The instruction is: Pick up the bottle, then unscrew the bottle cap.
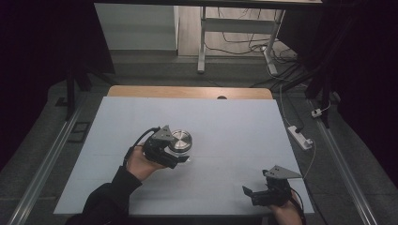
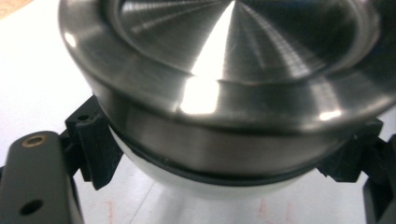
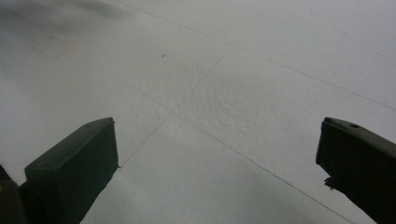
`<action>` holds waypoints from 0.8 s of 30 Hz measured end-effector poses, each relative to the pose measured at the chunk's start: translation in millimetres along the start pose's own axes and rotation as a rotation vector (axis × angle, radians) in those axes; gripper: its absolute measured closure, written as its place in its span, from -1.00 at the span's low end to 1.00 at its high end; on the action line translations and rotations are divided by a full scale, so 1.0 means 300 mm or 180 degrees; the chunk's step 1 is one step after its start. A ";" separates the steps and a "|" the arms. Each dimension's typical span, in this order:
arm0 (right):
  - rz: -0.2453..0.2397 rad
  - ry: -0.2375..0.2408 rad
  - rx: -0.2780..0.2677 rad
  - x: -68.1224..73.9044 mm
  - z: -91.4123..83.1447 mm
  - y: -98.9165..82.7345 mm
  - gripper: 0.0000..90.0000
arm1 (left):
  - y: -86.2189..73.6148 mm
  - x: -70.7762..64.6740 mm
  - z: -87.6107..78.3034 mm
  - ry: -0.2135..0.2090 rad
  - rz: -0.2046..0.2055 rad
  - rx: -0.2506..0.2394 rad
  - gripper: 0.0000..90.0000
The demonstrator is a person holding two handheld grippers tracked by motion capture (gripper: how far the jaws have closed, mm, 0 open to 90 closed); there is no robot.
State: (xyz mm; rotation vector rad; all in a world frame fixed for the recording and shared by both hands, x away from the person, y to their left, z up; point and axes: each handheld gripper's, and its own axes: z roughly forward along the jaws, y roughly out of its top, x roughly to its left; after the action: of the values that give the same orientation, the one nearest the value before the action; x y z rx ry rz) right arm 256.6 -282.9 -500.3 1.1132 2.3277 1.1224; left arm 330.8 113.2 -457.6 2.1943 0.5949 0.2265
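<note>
Now the left tool (image 1: 170, 151) grips a jar (image 1: 180, 142) near the middle of the white table (image 1: 225, 122), its black pads (image 2: 95, 149) pressing on both sides just under the broad steel lid (image 2: 224, 70). Below the lid runs a dark seal ring, and under that a white rounded body; the lid is on, so what is inside, if anything, cannot be told. From the high view I cannot say whether the jar rests on the table or hangs a little above it. The right tool (image 1: 256, 191) sits well apart, near the table's front right corner, its jaws wide with nothing but bare table between them. The step in hand looks like carrying or steadying the jar with the left tool while the right waits. A next move would likely call either for setting the jar down upright and level, or for bringing the right tool across to take the lid; the smooth steel rim offers little purchase, so a square, firm grip on it would matter, with the left holding the body steady below.
</note>
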 end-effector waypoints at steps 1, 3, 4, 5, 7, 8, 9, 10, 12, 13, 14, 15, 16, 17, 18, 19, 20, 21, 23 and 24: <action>-0.0006 0.0000 0.0002 0.000 0.000 0.000 -1.00 | 0.002 -0.004 -0.001 -0.0017 0.0014 0.0001 -0.64; -0.0010 0.0000 0.0003 0.000 0.000 0.000 -1.00 | 0.006 -0.012 -0.001 -0.0031 0.0037 0.0009 -0.64; -0.0011 0.0002 0.0006 0.001 0.000 0.000 -1.00 | 0.006 -0.017 0.001 -0.0037 0.0013 -0.0016 -0.64; -0.0014 0.0000 0.0008 0.001 0.000 0.000 -1.00 | 0.008 -0.015 -0.001 -0.0050 0.0066 0.0017 -0.64; -0.0019 0.0000 0.0010 0.001 0.000 0.000 -1.00 | 0.009 -0.019 -0.001 -0.0055 0.0056 0.0019 -0.64; -0.0021 0.0000 0.0004 0.001 0.000 -0.001 -1.00 | 0.009 -0.022 0.000 -0.0051 0.0035 0.0003 -0.64; -0.0017 0.0000 -0.0003 0.000 -0.002 -0.001 -1.00 | 0.009 -0.022 0.000 -0.0048 0.0038 0.0010 -0.64; -0.0006 -0.0001 -0.0013 0.000 -0.003 -0.001 -1.00 | 0.009 -0.023 0.000 -0.0054 0.0035 0.0006 -0.64; -0.0007 -0.0001 -0.0027 -0.001 -0.004 -0.001 -1.00 | 0.009 -0.022 -0.002 -0.0059 0.0050 0.0019 -0.64; -0.0006 0.0003 -0.0031 -0.001 -0.004 0.000 -1.00 | 0.009 -0.022 -0.002 -0.0065 0.0051 0.0018 -0.64; 0.0000 0.0015 -0.0032 -0.001 -0.004 0.000 -1.00 | 0.008 -0.022 -0.001 -0.0072 0.0038 0.0008 -0.64; 0.0011 0.0028 -0.0034 -0.001 -0.005 0.001 -1.00 | 0.007 -0.021 -0.001 -0.0077 0.0028 0.0001 -0.64; 0.0024 0.0036 -0.0044 -0.001 -0.005 0.003 -1.00 | 0.006 -0.020 -0.001 -0.0076 0.0024 0.0002 -0.64; 0.0023 0.0042 -0.0049 0.001 -0.006 0.004 -1.00 | 0.005 -0.019 0.000 -0.0073 0.0019 0.0005 -0.64; 0.0017 0.0045 -0.0063 0.002 -0.008 0.006 -1.00 | 0.004 -0.019 -0.001 -0.0070 0.0018 0.0012 -0.64; 0.0011 0.0046 -0.0076 0.003 -0.010 0.009 -1.00 | 0.003 -0.018 0.000 -0.0068 0.0012 0.0012 -0.64; 0.0014 0.0060 -0.0097 0.004 -0.013 0.012 -1.00 | 0.003 -0.018 -0.001 -0.0067 0.0023 0.0019 -0.64; 0.0018 0.0074 -0.0110 0.006 -0.016 0.016 -1.00 | 0.003 -0.018 -0.001 -0.0068 0.0023 0.0019 -0.64; 0.0015 0.0106 -0.0150 0.011 -0.020 0.024 -1.00 | 0.003 -0.020 0.000 -0.0077 0.0004 0.0000 -0.64; 0.0007 0.0118 -0.0167 0.013 -0.021 0.029 -1.00 | 0.003 -0.021 0.001 -0.0085 -0.0007 -0.0010 -0.64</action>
State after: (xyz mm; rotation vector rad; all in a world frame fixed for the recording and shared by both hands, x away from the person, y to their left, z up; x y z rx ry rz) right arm 254.8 -279.8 -489.5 1.0852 2.3116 1.2076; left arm 325.6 109.4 -456.9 2.1903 0.5818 0.1967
